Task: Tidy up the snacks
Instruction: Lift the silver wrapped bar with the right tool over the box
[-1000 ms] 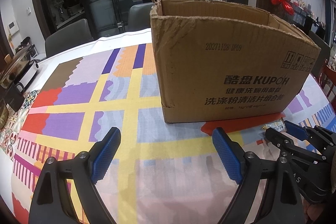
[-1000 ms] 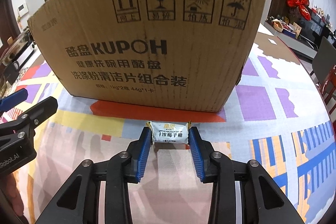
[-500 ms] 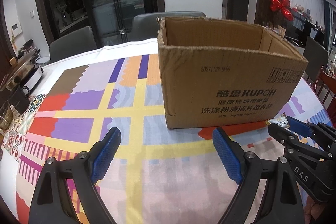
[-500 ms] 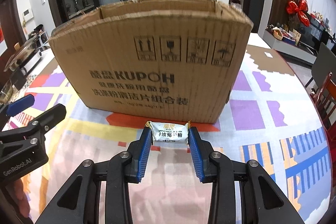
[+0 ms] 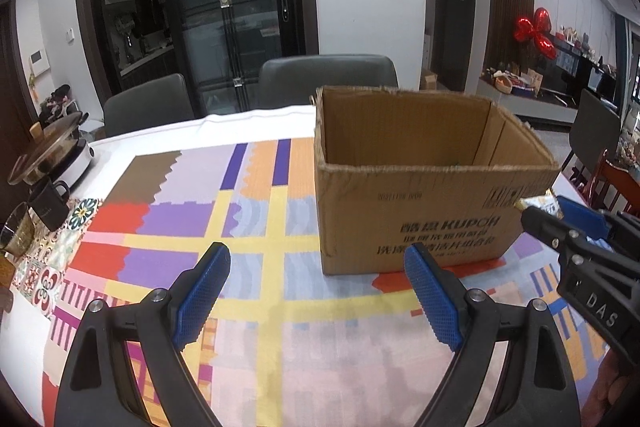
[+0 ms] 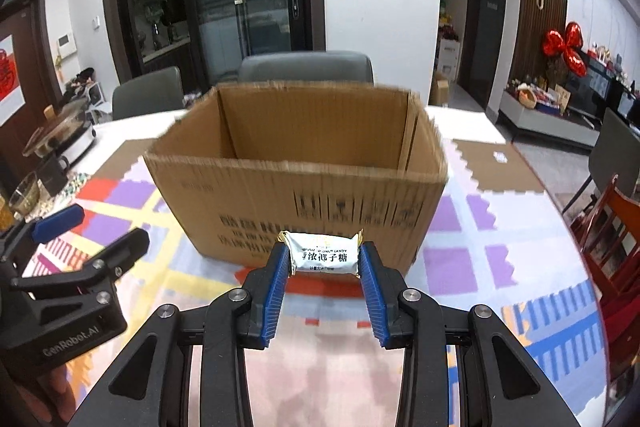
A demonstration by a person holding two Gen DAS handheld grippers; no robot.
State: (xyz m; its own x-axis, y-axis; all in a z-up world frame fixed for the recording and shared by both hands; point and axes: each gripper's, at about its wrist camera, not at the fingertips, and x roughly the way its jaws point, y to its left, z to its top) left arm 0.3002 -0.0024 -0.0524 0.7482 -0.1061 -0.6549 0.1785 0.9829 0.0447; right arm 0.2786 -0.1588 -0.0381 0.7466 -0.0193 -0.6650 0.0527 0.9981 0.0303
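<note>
Currently the right gripper [image 6: 323,259] clamps the candy packet [image 6: 323,254] at frame centre, short of the cardboard box [image 6: 296,183] – early release drops it outside. The left gripper [image 5: 316,291] is wide open, empty.

White-wrapped coconut candy [image 6: 323,254] held level in the air before an open brown cardboard box [image 6: 296,187], upright on the bench
</note>
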